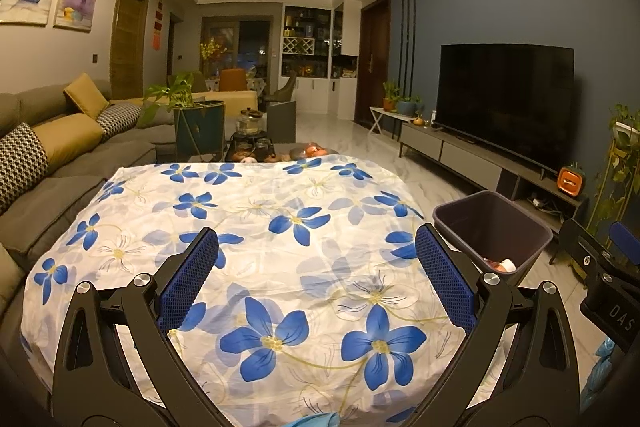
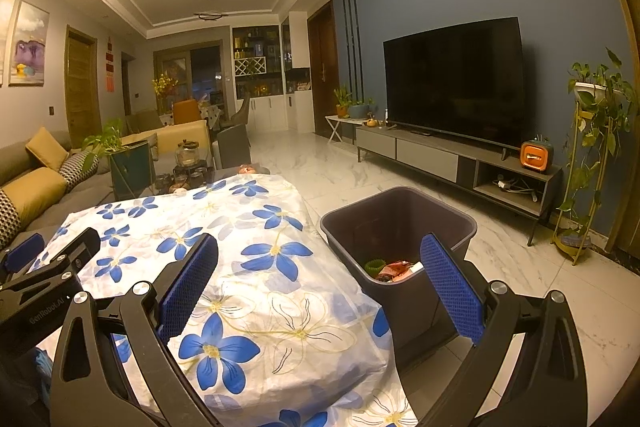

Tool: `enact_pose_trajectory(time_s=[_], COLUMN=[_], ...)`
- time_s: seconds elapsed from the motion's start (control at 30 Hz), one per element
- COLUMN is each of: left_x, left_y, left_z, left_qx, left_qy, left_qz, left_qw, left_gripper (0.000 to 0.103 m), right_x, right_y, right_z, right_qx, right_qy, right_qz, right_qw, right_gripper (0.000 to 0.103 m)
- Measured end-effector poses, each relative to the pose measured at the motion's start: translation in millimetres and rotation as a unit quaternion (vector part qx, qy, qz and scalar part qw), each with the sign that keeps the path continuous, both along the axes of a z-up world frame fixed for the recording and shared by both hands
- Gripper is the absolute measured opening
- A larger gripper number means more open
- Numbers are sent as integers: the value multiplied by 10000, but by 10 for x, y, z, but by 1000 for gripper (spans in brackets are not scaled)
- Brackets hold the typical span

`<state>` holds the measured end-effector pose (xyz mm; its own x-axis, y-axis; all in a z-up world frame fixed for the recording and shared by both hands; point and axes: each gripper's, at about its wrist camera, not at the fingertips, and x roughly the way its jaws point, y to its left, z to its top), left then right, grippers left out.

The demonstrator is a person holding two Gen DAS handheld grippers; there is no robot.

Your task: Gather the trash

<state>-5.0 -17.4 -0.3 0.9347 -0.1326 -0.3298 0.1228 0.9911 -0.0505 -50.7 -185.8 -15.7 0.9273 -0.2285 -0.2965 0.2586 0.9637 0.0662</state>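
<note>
1. Lettering: white characters "DAS" sit on the black body of the right tool (image 1: 612, 259) where it enters the left wrist view at the right edge; "GenRobot.AI" runs along the black body of the left tool (image 2: 48, 267) where it enters the right wrist view at the left edge. No other writing is legible; the red hangings beside the far wooden door are too small to read.
2. Left tool (image 1: 316, 279): black arms with blue textured pads, spread wide and holding nothing, above the counter (image 1: 256, 247) covered by a white cloth printed with blue flowers.
3. Right tool (image 2: 320, 283): same build, likewise spread and empty, its left finger over the cloth edge and its right finger in front of the bin.
4. Dark grey rectangular plastic waste bin (image 2: 400, 227): stands on the pale marble-patterned floor (image 2: 360, 171), just beside the counter's right edge.
5. Trash (image 2: 394, 269): lies at the bottom of the bin as a green fluted cup, red wrappers and a white piece; the bin wall and the right finger hide part of it, and single items are hard to make out. The left wrist view shows only a small red and white patch (image 1: 502, 264).
6. Light blue material (image 1: 316, 419) at the lower frame edge is cut off and cannot be identified.
</note>
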Motion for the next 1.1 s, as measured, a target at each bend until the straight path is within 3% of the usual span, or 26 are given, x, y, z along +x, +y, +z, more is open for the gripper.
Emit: enact_pose_trajectory(time_s=[1.1], left_x=[2], left_y=[1], left_z=[-2], left_qx=[0], left_qy=[-25], left_qz=[8], left_qw=[10000], left_gripper=[97], right_x=[-7], right_y=[32], right_z=[100], right_qx=[-4], right_qy=[-80], right_qz=[29], right_qw=[10000], right_gripper=[97])
